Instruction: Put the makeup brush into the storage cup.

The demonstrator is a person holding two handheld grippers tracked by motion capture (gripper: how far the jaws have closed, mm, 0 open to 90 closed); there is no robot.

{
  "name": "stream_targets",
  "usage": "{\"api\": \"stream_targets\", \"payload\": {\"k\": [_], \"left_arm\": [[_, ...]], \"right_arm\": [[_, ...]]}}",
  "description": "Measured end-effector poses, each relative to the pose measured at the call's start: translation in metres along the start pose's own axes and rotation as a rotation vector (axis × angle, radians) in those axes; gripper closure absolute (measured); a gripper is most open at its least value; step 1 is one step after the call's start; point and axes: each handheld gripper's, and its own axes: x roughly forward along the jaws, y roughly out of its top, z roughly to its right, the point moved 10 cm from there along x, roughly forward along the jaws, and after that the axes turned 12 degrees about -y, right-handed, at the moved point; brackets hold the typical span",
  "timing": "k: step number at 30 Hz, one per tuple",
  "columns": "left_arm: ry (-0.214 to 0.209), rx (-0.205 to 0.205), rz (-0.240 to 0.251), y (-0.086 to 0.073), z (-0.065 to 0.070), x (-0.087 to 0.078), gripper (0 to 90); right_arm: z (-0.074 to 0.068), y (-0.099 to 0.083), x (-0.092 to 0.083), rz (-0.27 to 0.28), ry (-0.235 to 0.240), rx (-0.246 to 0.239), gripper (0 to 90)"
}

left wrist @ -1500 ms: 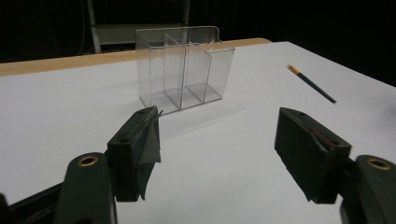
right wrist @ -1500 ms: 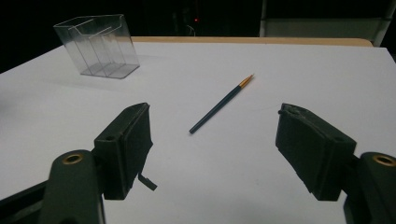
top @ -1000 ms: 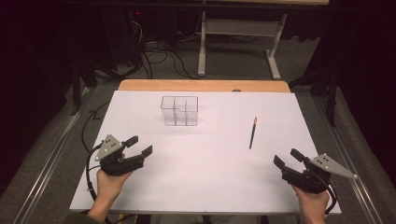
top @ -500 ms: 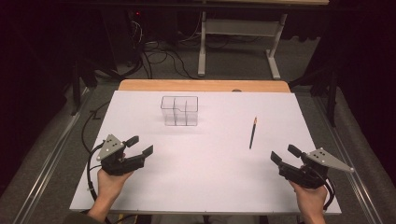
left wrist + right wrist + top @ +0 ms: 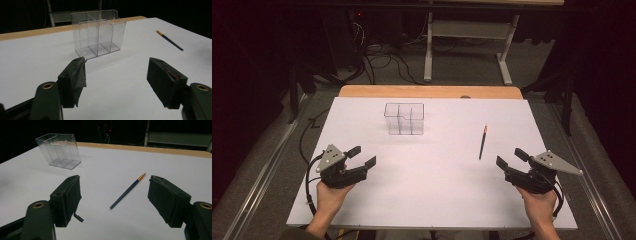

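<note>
Jaws: both apart | right gripper (image 5: pixel 512 159) nudged toward pencil (image 5: pixel 482 142)

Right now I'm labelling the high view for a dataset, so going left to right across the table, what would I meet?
Left hand-held gripper → clear divided box → pencil → right hand-held gripper.

Each hand grips a black tool with two blocky jaws. The left gripper (image 5: pixel 361 156) carries a grey three-cornered plate (image 5: pixel 330 156) with small dark holes on top, and a black cable (image 5: pixel 311 172) loops out behind it. The right gripper (image 5: pixel 511 157) has the same grey plate (image 5: pixel 557 163). Brass-ringed holes (image 5: pixel 47 86) sit behind the jaws.
</note>
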Motion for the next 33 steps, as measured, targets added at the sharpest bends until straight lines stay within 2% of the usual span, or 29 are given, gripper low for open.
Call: {"api": "stream_targets", "payload": {"k": [18, 33], "left_arm": [[-0.001, 0.005, -0.008, -0.001, 0.001, 0.001, 31.7], [0.003, 0.0, -0.016, -0.003, -0.001, 0.004, 31.6]], "right_arm": [[-0.009, 0.011, 0.014, 0.002, 0.006, -0.024, 27.4], [-0.008, 0.018, 0.025, -0.007, 0.016, 0.008, 27.2]]}}
